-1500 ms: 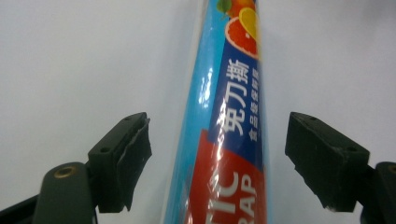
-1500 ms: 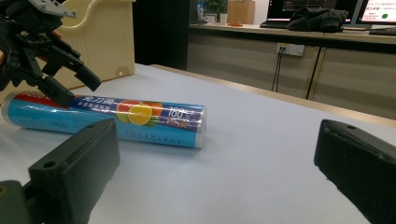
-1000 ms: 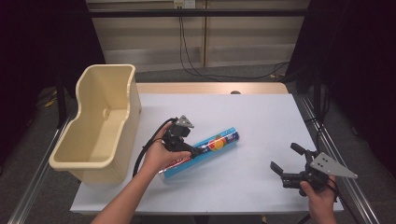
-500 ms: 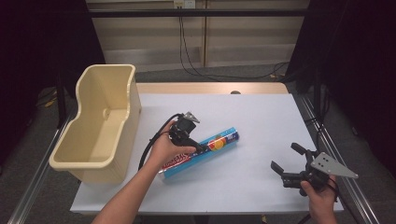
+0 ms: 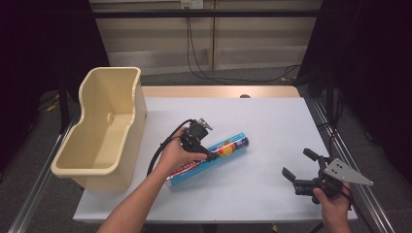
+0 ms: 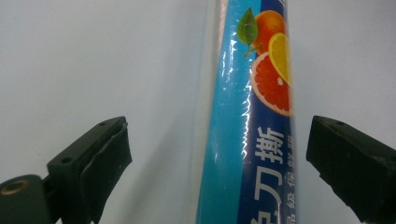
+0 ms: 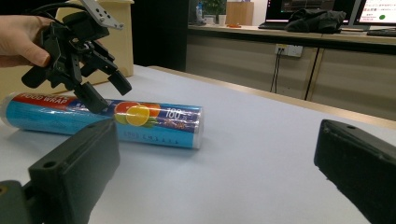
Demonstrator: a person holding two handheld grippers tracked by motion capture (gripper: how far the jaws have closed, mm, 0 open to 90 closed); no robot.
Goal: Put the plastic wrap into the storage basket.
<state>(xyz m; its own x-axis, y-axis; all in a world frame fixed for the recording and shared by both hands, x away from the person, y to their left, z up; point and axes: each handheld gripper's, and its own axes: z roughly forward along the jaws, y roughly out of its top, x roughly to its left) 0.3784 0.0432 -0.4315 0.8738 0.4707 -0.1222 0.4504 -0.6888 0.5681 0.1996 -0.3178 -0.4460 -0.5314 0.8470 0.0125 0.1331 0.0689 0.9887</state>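
A blue food-wrap roll with orange fruit printed on it lies slantwise on the white table. My left gripper hangs just over its middle, open. In the left gripper view the roll runs up between the two spread jaws of the left gripper, and neither pad touches it. My right gripper is open near the table's front right, apart from the roll. Its own view looks past the wide jaws of the right gripper at the roll and the left gripper above it.
A tall cream plastic bin stands at the table's left edge, close to the roll's near end. A black cable loops from the left gripper beside the person's forearm. Bare tabletop lies between the roll and the right gripper.
The left gripper has shifted a little right and farther along the roll, staying open over it. The roll and the right gripper have not moved.
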